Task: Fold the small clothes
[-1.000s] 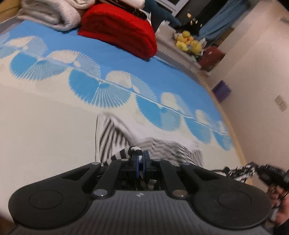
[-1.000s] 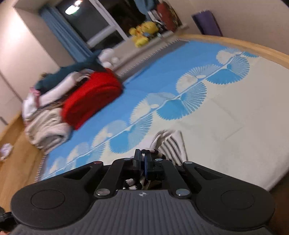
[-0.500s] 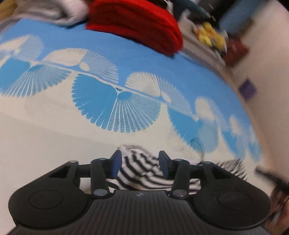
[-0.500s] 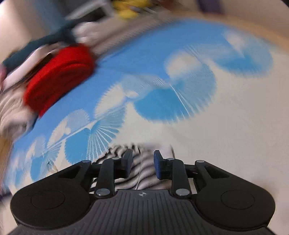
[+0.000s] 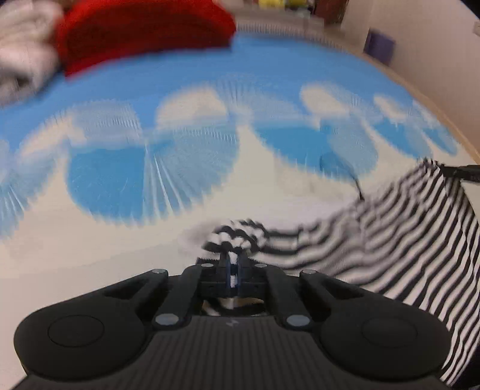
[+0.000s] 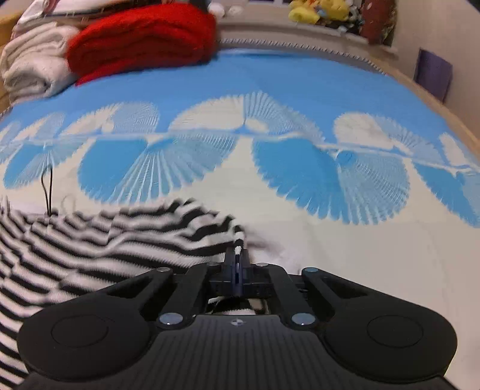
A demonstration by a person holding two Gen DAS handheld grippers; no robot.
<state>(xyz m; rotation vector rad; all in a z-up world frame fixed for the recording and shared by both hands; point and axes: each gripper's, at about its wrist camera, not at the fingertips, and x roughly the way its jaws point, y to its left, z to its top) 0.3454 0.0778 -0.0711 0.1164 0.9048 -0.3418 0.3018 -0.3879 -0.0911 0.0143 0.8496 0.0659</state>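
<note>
A small black-and-white striped garment (image 5: 405, 228) hangs stretched between my two grippers above the blue-and-cream patterned mat (image 5: 150, 168). My left gripper (image 5: 232, 264) is shut on one bunched corner of it; the cloth runs off to the right. My right gripper (image 6: 238, 258) is shut on the other corner, and the striped garment (image 6: 90, 240) spreads to the left in that view. The right gripper's tip shows at the far right of the left wrist view (image 5: 459, 172). The left wrist view is motion-blurred.
A folded red knit (image 6: 141, 39) and a pile of pale folded laundry (image 6: 30, 66) lie at the mat's (image 6: 300, 84) far left. Yellow plush toys (image 6: 315, 12) sit on a ledge behind. A purple box (image 6: 433, 75) stands by the right wall.
Both grippers, open over the striped garment half a second ago, have shut on its corners and lifted it, spreading it between them. Both cameras have swung.
</note>
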